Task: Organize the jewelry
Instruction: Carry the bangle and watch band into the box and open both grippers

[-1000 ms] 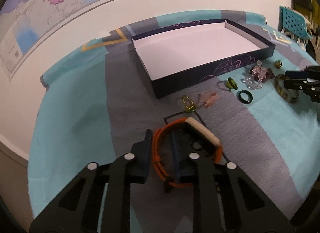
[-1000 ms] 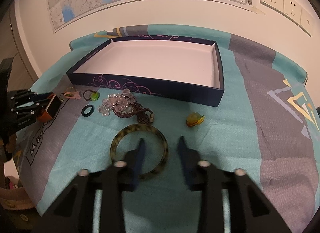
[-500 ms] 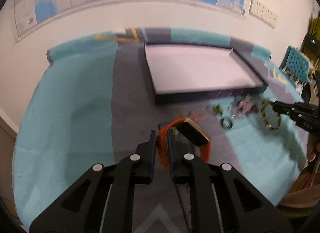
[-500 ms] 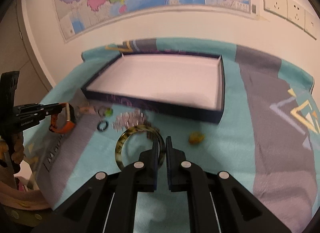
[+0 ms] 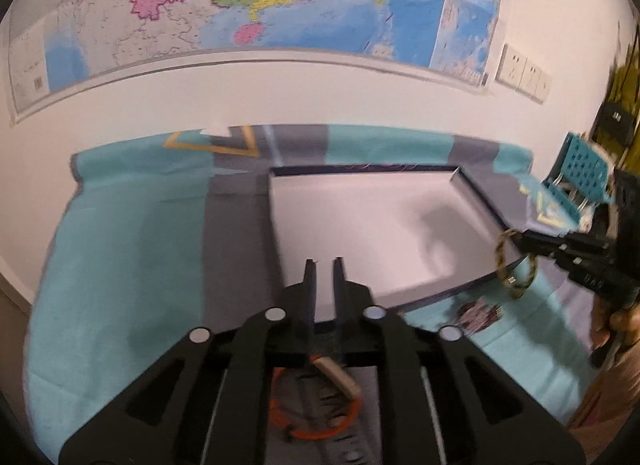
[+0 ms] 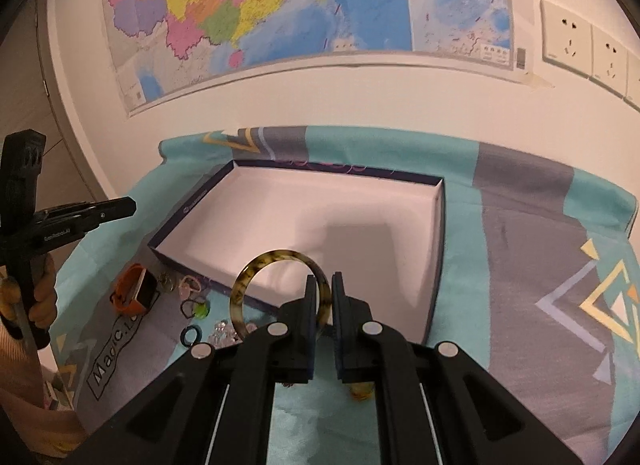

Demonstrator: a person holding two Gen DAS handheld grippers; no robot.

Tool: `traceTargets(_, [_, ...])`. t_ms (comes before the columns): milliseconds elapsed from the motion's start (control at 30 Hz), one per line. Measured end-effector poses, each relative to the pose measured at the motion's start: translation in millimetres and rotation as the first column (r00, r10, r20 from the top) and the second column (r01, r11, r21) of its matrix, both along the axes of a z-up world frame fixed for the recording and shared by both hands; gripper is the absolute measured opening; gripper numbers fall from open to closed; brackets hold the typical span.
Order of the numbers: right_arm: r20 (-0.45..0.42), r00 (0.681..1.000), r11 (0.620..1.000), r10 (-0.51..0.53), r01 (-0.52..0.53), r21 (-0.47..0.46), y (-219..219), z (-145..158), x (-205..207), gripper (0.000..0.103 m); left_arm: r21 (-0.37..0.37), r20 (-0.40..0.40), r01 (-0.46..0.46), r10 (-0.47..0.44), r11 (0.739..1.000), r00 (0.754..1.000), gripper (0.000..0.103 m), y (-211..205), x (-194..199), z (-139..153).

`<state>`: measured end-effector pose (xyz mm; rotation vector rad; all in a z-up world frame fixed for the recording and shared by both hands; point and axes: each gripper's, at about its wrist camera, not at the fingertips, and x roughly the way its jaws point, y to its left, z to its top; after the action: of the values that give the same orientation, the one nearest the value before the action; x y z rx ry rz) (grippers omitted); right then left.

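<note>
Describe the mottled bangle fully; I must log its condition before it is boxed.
The bangle is a smooth, rigid closed ring, mottled amber and dark brown like tortoiseshell resin. It stands upright on edge, held above the cloth, in front of the open box. The right gripper pinches its right side between its fingers; nothing else touches it.

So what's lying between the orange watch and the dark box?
Small trinkets: a gold charm and a pink loop lie between the watch and the box. The right wrist view shows this.
</note>
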<state>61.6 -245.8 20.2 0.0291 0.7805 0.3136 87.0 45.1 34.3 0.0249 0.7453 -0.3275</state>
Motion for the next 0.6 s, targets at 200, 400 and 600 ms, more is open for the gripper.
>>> traceTargets(200, [-0.024,1.0,1.0,0.007,-0.007,0.023,-1.1,-9.1,-2.9,0.006,0.12,-0.08,0.119,-0.11,0.986,0.991,0.024,8.8,-13.4,-36.0])
traceTargets(400, [-0.039,0.999,1.0,0.012,-0.011,0.018,2.8,-13.5,-9.1,0.006,0.234,-0.111,0.201,-0.179,0.951,0.978,0.027,2.7,-13.5,-58.2])
traceTargets(600, [-0.05,0.999,1.0,0.016,-0.015,0.02,5.3,-16.1,-13.7,0.006,0.292,-0.14,0.255,-0.223,0.922,0.965,0.024,0.5,-10.8,-67.1])
